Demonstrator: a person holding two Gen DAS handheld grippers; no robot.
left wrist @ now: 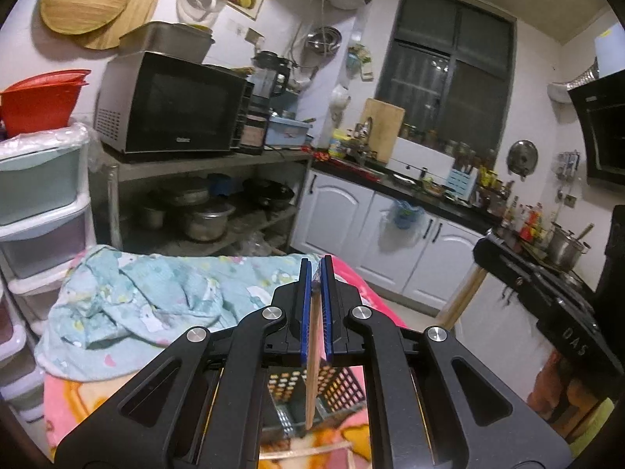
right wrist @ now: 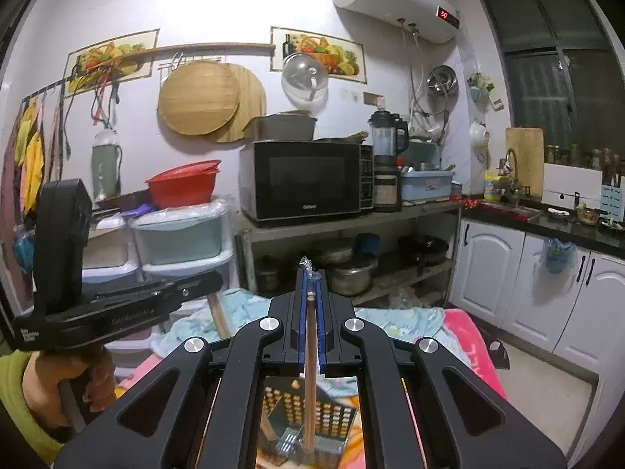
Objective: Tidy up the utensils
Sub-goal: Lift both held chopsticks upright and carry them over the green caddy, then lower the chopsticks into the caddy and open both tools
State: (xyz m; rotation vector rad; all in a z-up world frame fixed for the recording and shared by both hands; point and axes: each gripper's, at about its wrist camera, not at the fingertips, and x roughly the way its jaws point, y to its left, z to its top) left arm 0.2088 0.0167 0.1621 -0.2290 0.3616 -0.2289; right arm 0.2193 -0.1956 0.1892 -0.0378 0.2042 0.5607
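Above the black perforated basket (left wrist: 343, 387) on the pink blanket (left wrist: 78, 398), the left gripper (left wrist: 316, 273) is clamped on a wooden chopstick (left wrist: 312, 367) hanging down toward the basket. Beside it, the right gripper (right wrist: 311, 277) pinches another chopstick (right wrist: 309, 375) likewise.

Left gripper (left wrist: 317, 273): fingers closed, pinching a thin wooden stick, pointing slightly below level. Right gripper (right wrist: 311, 277): same, fingers closed on its own stick. Person's left hand (right wrist: 84, 375) wraps the left gripper's handle, seen from the right wrist view.
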